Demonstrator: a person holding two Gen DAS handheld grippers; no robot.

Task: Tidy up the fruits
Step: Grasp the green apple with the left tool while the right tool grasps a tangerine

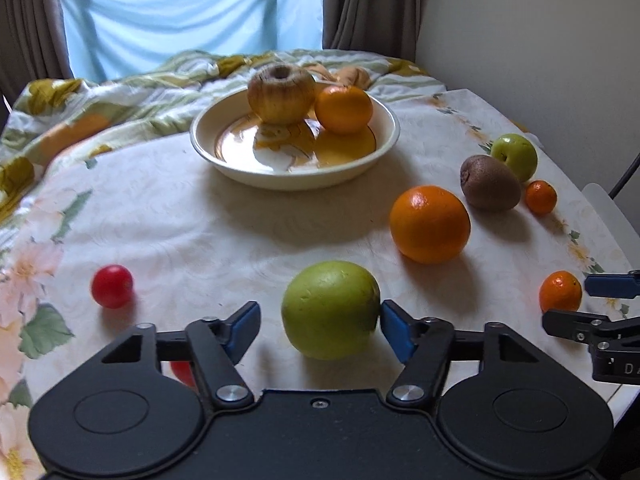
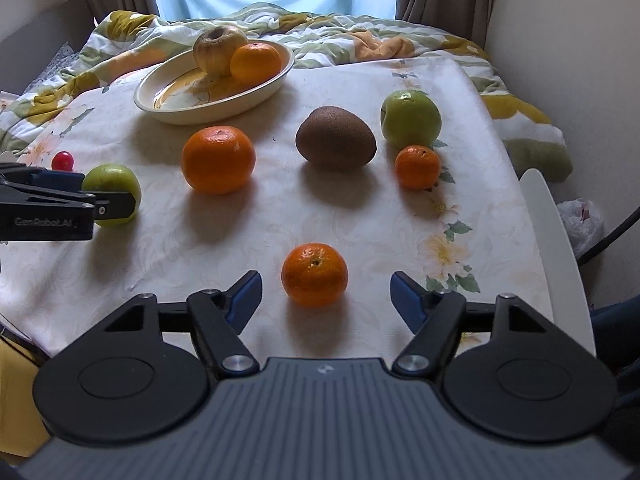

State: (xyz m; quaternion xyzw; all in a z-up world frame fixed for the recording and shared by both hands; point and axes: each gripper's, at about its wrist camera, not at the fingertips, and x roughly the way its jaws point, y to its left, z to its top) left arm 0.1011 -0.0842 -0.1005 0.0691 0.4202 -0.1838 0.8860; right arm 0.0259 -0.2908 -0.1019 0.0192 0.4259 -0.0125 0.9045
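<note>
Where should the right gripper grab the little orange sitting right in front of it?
Grip the small orange across its widest middle, one pad on each side. It is round with its stem dimple facing up, so no side is better. The right gripper already straddles it from the near side with its jaws open, so coming straight forward and down looks easiest.

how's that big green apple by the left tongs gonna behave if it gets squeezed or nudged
The green apple looks round, resting on a small patch of the tablecloth, so a nudge would probably roll it. Its skin seems smooth and firm, so it likely won't squash but might slip. Only one pad of the left tongs appears to touch it.
</note>
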